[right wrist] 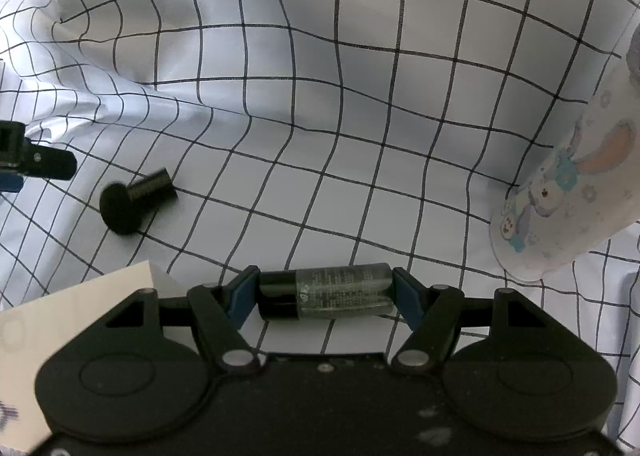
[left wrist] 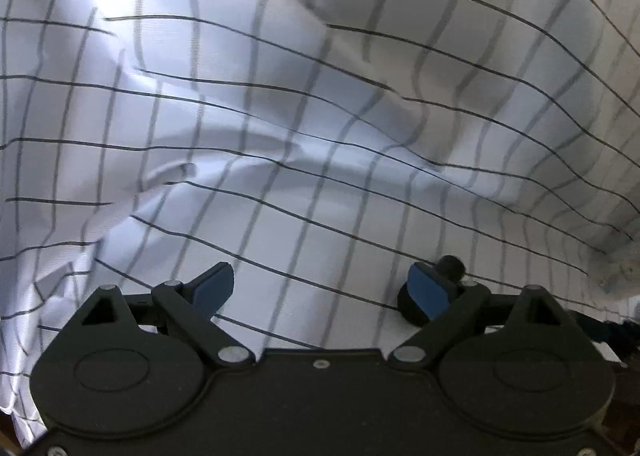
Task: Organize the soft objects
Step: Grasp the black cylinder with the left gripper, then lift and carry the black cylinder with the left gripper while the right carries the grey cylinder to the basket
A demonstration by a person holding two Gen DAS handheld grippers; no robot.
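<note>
A white cloth with a black grid (right wrist: 320, 95) lies rumpled under everything; it also fills the left wrist view (left wrist: 304, 103). My right gripper (right wrist: 325, 292) is shut on a small clear bottle with a black cap (right wrist: 332, 291), held crosswise just above the cloth. A black bolt-shaped object (right wrist: 134, 199) lies on the cloth to the left. In the left wrist view that black object (left wrist: 424, 296) sits right by the right finger. My left gripper (left wrist: 320, 288) is open and empty over the cloth; its tip shows at the right wrist view's left edge (right wrist: 24, 159).
A pale pouch with cartoon prints (right wrist: 572, 191) lies at the right. A white card (right wrist: 76, 320) lies at the lower left by my right gripper. A fold of raised cloth crosses the back.
</note>
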